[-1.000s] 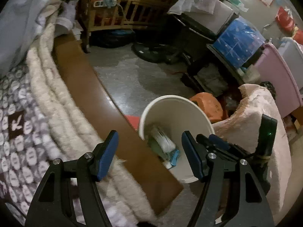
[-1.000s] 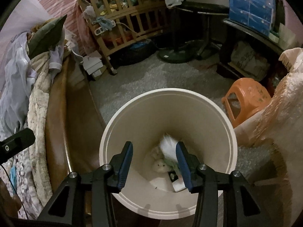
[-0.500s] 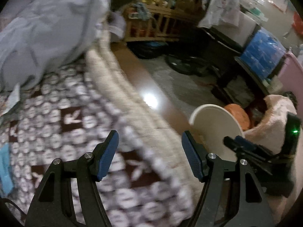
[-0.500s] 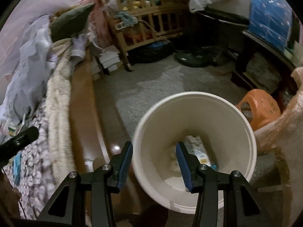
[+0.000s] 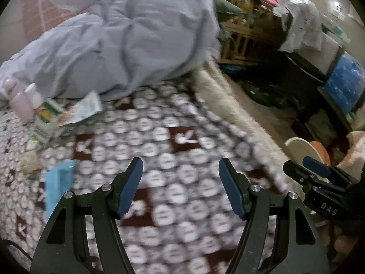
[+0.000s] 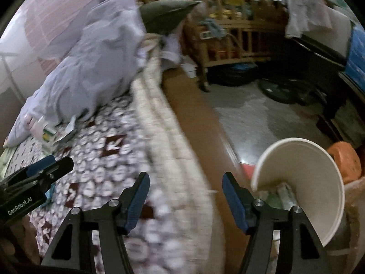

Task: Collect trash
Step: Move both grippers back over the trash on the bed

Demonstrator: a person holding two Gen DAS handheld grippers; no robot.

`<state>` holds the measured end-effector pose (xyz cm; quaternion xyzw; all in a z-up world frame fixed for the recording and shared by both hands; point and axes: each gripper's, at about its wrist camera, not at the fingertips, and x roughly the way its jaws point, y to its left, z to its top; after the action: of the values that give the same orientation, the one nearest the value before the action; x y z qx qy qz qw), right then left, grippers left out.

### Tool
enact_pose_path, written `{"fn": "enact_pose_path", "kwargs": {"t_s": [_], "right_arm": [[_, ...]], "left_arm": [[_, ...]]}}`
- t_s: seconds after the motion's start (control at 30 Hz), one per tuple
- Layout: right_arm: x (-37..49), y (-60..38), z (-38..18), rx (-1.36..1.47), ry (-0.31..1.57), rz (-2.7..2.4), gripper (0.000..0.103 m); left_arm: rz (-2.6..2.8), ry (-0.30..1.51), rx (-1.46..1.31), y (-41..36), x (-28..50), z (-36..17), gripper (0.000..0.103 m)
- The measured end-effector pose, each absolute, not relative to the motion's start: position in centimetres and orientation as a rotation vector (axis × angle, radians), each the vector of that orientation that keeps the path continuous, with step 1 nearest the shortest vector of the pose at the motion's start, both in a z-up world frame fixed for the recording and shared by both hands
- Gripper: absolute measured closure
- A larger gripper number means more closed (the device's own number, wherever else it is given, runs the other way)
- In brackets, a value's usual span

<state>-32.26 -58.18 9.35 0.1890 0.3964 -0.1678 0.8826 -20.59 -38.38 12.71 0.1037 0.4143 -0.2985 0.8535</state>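
Note:
My left gripper (image 5: 180,182) is open and empty above the patterned bedspread (image 5: 164,150). Trash lies on the bed at the left: a blue wrapper (image 5: 56,182), a green and yellow carton (image 5: 46,116) and a printed paper packet (image 5: 82,110). My right gripper (image 6: 186,196) is open and empty over the bed's edge. The white bin (image 6: 305,182) stands on the floor to its right, with some trash showing inside; its rim also shows in the left wrist view (image 5: 296,146). The carton also shows in the right wrist view (image 6: 49,134).
A grey-blue duvet (image 5: 127,38) is piled at the head of the bed. A brown wooden bed rail (image 6: 194,123) runs beside the floor. An orange stool (image 6: 346,162), a wooden crib (image 6: 232,32) and dark furniture (image 5: 319,73) stand around the floor.
Both grippers have swung left, away from the bin and towards the bed. The bin has slid to the right edge of both views. The bed's trash has come into view.

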Motion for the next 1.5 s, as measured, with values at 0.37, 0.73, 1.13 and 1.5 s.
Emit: {"fn": "enact_pose_path", "kwargs": {"t_s": [0.37,0.73,1.13,1.5], "right_arm": [[-27.2,-50.4,9.8,0.331,0.851,-0.196,0.039],[-22.6,-42.2,9.1,0.261,0.904,-0.038,0.039],[-18.1,-34.8,7.1,0.218,0.972,0.133,0.037],[-13.0,-29.2,4.3,0.195,1.038,0.207,0.031]], "left_arm": [[-0.483,0.871,0.184,-29.9,-17.9,12.8,0.035],[-0.369,0.909,0.140,-22.1,-15.1,12.1,0.035],[-0.231,0.971,0.102,-12.9,-11.7,9.8,0.035],[-0.203,0.990,0.043,-9.7,-8.6,9.4,0.035]]}}
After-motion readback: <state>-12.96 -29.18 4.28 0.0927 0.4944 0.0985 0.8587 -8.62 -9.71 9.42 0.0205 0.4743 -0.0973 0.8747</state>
